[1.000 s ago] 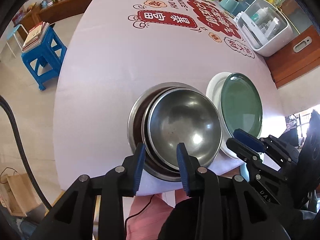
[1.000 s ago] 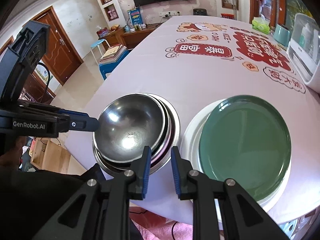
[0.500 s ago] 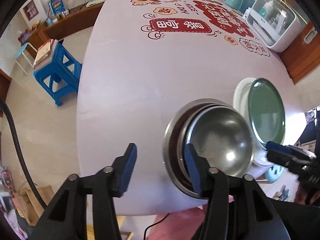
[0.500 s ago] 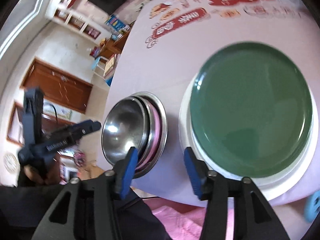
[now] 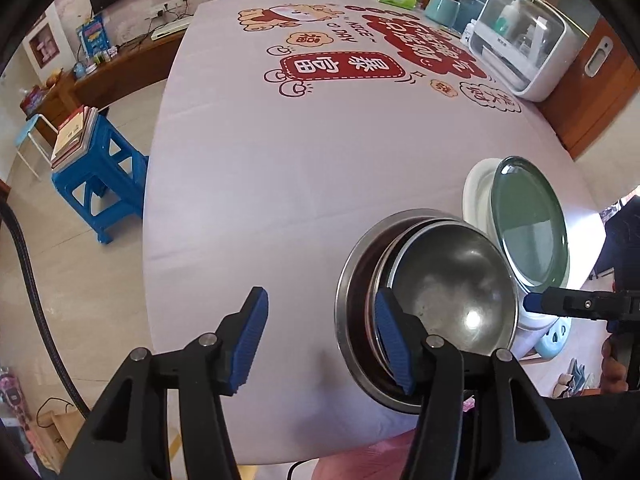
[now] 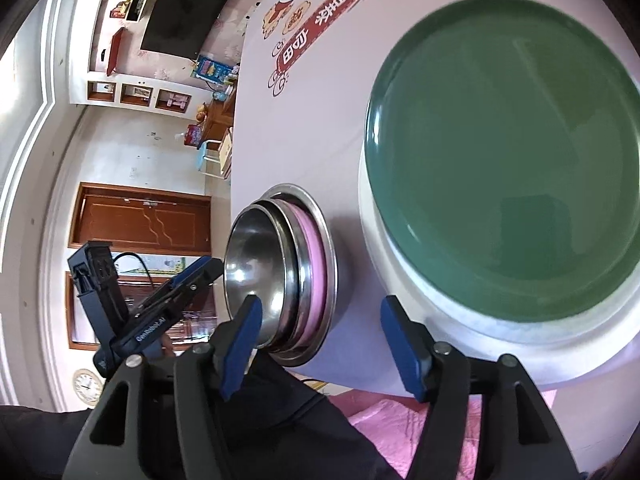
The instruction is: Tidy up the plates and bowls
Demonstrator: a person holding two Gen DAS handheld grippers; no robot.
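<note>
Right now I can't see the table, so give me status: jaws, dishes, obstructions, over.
Left gripper and right gripper: jaws just opened, holding nothing. Steel bowls nested; green plate sits on white plate beside them. Nothing in the way.

Two black linkage arms with round silver pivot screws are seen on the left gripper and the right gripper, each finger tipped with ribbed blue pads. White "GenRobot.AI" lettering is printed on the left body.
</note>
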